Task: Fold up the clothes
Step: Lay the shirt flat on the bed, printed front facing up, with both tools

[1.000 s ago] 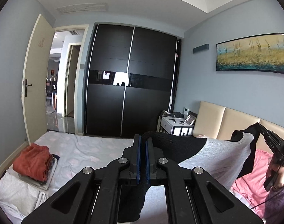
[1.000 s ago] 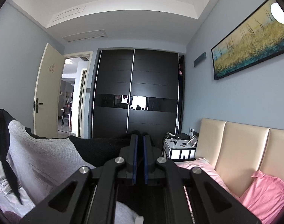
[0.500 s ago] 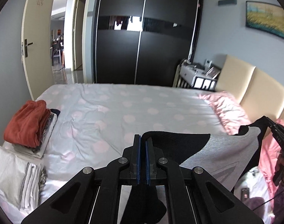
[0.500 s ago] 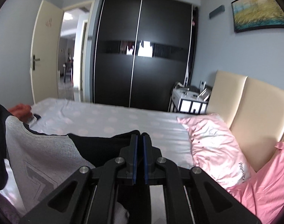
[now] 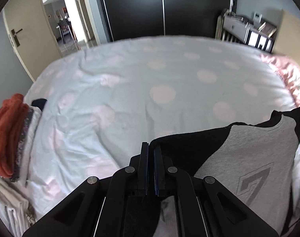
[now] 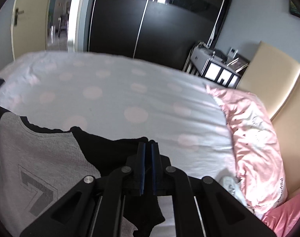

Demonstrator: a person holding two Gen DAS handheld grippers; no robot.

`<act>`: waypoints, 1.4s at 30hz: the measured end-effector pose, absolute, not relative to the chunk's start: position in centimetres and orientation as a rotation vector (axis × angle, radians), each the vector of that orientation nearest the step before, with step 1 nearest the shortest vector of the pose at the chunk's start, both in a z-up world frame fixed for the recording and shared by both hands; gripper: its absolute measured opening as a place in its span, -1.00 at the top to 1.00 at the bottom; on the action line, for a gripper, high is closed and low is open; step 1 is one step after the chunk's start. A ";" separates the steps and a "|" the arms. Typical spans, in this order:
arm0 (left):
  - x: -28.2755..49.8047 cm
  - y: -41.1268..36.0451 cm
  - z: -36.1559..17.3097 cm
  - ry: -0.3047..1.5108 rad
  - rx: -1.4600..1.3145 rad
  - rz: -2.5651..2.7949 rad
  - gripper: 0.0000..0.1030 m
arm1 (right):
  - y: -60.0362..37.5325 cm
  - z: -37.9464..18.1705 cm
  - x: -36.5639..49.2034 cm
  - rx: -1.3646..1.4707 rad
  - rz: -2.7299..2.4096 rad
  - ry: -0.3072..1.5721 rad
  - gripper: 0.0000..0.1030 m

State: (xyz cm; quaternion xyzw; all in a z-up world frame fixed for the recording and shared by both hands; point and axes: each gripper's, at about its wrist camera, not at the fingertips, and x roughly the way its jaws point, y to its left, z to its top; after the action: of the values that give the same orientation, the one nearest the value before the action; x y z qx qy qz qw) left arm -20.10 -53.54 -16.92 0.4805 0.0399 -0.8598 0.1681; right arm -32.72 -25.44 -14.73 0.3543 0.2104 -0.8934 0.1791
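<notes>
A grey shirt with black sleeves and a grey printed emblem [image 5: 254, 158] [image 6: 41, 158] hangs stretched between my two grippers above the bed. My left gripper [image 5: 151, 148] is shut on one black shoulder of it. My right gripper [image 6: 148, 147] is shut on the other black shoulder. The shirt's body drops below both views, so its lower part is hidden. Both grippers point down over the near part of the bed [image 5: 150, 83] [image 6: 120, 90], which has a pale sheet with pink dots.
A stack of folded clothes with an orange garment [image 5: 6, 136] on top sits at the bed's left edge, white folded items [image 5: 9, 203] nearer. Pink pillows [image 6: 254, 138] lie against the beige headboard [image 6: 276, 79]. A black wardrobe [image 5: 159, 6], bedside unit [image 6: 215, 67] and open door [image 5: 67, 19] stand beyond.
Both grippers have dropped and tipped downward with the shirt, from facing the wardrobe and ceiling to looking down on the bed. The shirt stays stretched between them.
</notes>
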 end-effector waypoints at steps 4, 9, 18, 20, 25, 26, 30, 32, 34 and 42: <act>-22.7 -53.9 -21.0 0.096 1.429 -2.418 0.90 | -26.9 -20.4 -36.3 1.102 -2.474 0.631 0.89; -24.6 -54.4 -24.5 0.134 1.554 -2.367 0.81 | -27.0 -24.1 -38.2 1.218 -2.392 0.582 0.88; -20.6 -54.2 -21.2 0.251 1.523 -2.396 -0.17 | -21.9 -23.0 -38.6 1.359 -2.287 0.275 0.57; -18.4 -53.8 -19.4 0.301 1.505 -2.410 -0.17 | -19.1 -21.5 -37.6 1.370 -2.294 0.207 0.57; -11.9 -51.1 -16.6 0.414 1.475 -2.439 -0.17 | -12.0 -19.3 -33.0 1.442 -2.286 0.078 0.57; -10.4 -50.5 -16.3 0.456 1.471 -2.444 -0.17 | -10.9 -19.0 -31.6 1.456 -2.277 0.062 0.57; -5.9 -47.9 -15.9 0.617 1.468 -2.460 -0.17 | -5.6 -20.0 -24.9 1.538 -2.233 -0.026 0.57; -3.8 -46.3 -16.1 0.661 1.481 -2.480 -0.17 | -3.2 -21.4 -21.8 1.605 -2.208 -0.085 0.57; -2.3 -45.2 -16.6 0.690 1.495 -2.487 -0.17 | -1.2 -23.0 -19.5 1.675 -2.179 -0.170 0.57; 2.3 -43.2 -18.7 0.747 1.534 -2.485 -0.17 | 1.4 -27.7 -15.4 1.849 -2.078 -0.388 0.57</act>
State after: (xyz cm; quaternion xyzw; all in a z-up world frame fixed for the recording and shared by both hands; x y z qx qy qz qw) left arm 2.35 -43.19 -18.67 0.5078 0.2474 -0.8227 0.0635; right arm -15.39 1.41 -27.68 0.6492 -0.1362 -0.7297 0.1659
